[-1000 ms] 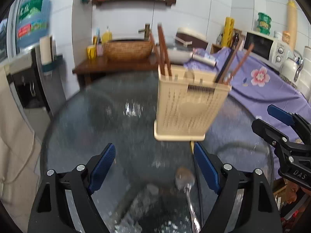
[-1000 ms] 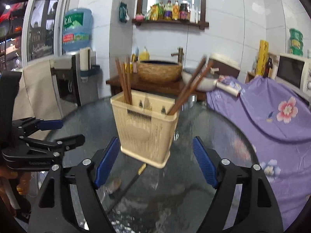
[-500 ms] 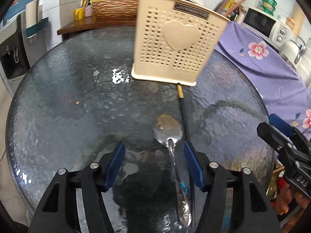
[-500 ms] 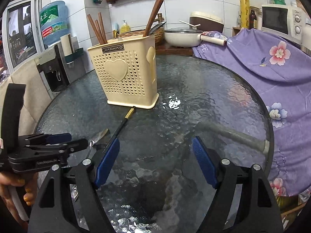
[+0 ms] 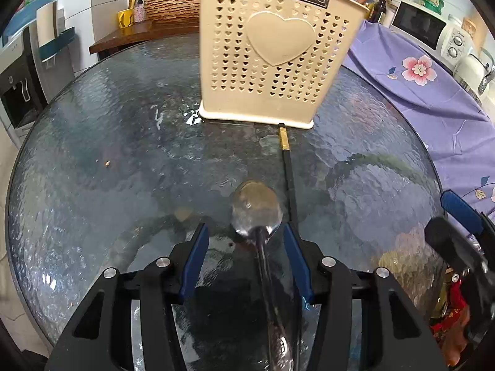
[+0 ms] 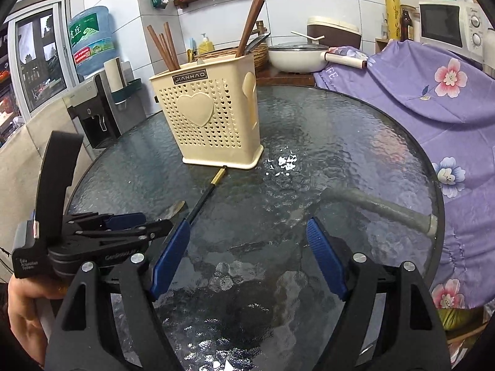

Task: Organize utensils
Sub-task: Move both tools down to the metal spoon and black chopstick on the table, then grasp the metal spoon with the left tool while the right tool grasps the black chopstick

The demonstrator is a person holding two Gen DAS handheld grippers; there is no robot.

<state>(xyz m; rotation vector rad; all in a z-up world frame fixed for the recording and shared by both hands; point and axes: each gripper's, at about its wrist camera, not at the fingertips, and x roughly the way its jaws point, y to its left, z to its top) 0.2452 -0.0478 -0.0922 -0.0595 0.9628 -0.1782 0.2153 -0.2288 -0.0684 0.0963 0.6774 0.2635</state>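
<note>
Round glass table carries a cream perforated utensil holder at 12 o'clock, chopsticks already inside. Left gripper sits low at 6 o'clock, jaws released, straddling a metal spoon. A black chopstick lies just right of it, gold tip touching the holder's base. Right gripper idles, open, empty. Step: spoon pickup. Next: clamp the neck, lift, drop into holder.

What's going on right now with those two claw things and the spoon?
Left tool open, straddling the metal spoon, no grip yet. Right tool open, empty. Black gold-tipped chopstick lies beside the spoon, near the beige plastic holder.
</note>
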